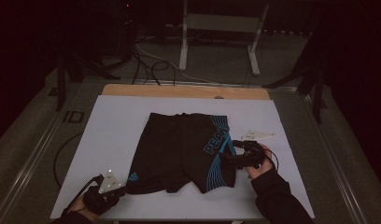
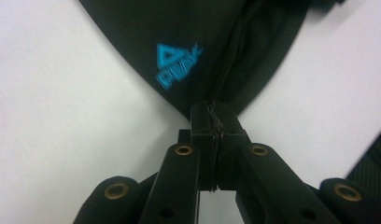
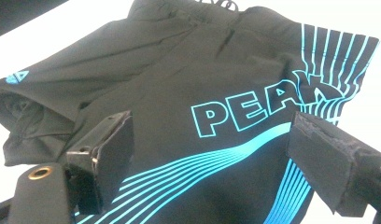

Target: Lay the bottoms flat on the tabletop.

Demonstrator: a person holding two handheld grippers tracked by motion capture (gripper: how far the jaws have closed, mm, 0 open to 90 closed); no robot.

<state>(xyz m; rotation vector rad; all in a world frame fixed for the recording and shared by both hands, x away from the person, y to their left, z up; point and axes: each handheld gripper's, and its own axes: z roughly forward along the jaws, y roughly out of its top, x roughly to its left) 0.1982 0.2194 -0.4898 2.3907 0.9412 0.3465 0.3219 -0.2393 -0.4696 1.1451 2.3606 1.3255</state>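
Working surface: one white sheet-covered counter (image 1: pixel 109 140) with a bare wooden strip along its far edge; everything below is placed relative to the shorts.
Garment: one pair of black synthetic sports shorts (image 1: pixel 181 151) with turquoise stripes and lettering, lying flat mid-counter, waistband toward the far edge, two leg hems toward the person.
Long axis: runs from waistband to hems, roughly away from the person; the striped side panel faces the right hand.
Left gripper (image 1: pixel 115 188): at the shorts' near-left hem corner; the left gripper view shows the jaws fully closed, pinching that corner of black fabric (image 2: pixel 212 100) just below the small turquoise logo.
Right gripper (image 1: pixel 228 156): at the shorts' striped right edge, about mid-length; the right gripper view shows its jaws wide apart over the printed panel (image 3: pixel 235 140), holding nothing.
Key relation: the striped edge lies straight ahead of and below the open right jaws, so the right hand is nearer that side; it likely needs to lower and close before any lift or fold.
Count: one garment, two grippers, one grip made.
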